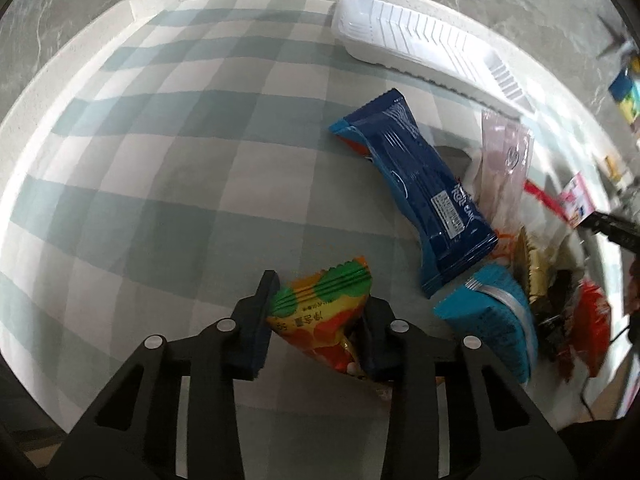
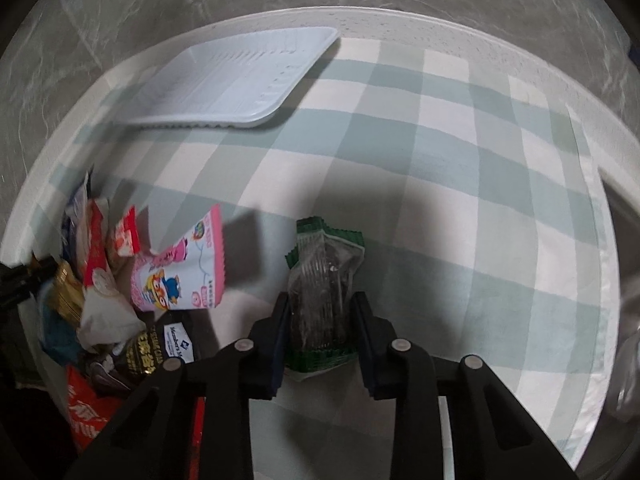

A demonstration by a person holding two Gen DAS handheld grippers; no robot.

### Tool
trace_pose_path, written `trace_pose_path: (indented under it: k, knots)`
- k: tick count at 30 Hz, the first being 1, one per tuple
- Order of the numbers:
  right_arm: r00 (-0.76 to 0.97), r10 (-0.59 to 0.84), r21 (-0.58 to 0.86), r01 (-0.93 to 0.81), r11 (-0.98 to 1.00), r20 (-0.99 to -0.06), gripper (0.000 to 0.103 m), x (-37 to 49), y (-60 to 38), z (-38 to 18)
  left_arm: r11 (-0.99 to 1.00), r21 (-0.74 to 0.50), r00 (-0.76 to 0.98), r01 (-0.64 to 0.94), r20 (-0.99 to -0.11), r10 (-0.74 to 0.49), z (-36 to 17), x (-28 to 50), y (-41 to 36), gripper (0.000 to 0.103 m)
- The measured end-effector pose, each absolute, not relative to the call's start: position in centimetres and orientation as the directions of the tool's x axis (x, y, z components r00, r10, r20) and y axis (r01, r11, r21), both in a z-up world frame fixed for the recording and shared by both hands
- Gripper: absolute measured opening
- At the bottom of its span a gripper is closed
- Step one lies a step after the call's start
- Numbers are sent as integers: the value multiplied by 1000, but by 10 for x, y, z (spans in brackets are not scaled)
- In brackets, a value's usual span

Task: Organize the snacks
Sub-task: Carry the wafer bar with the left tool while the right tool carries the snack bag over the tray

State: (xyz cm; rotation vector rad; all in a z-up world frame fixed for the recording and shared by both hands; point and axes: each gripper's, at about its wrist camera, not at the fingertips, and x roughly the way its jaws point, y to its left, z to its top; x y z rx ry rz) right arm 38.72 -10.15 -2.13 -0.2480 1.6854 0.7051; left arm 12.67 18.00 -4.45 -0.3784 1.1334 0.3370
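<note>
Gripping an orange-green packet, left fingers; right fingers grip a green-edged packet.

Soft daylight, even and fairly bright. Strong fisheye bending with black corners. Glare washes the left view at three o'clock; the snack pile smears with blur at nine o'clock in the right.
</note>
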Motion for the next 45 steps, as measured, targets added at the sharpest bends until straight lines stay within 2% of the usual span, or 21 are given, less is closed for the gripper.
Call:
trace_pose_path:
  k: [16, 30, 39, 45]
  knots:
    - [-260, 495, 533, -102, 840, -829, 26, 413, -150, -29, 826, -283, 454, -488, -890, -36, -31, 126, 211, 30]
    - [-211, 614, 633, -25, 774, -760, 26, 433, -140, -5, 822, -366, 544, -436, -835, -84, 10, 152, 230, 31]
    - [-230, 674, 696, -17, 718, -702, 26, 459, -106, -3, 840, -414, 598, -352, -789, -138, 41, 220, 244, 31]
    - [-253, 695, 722, -20, 692, -673, 26, 479, -77, -11, 859, -404, 607, -314, -781, -145, 51, 276, 256, 31]
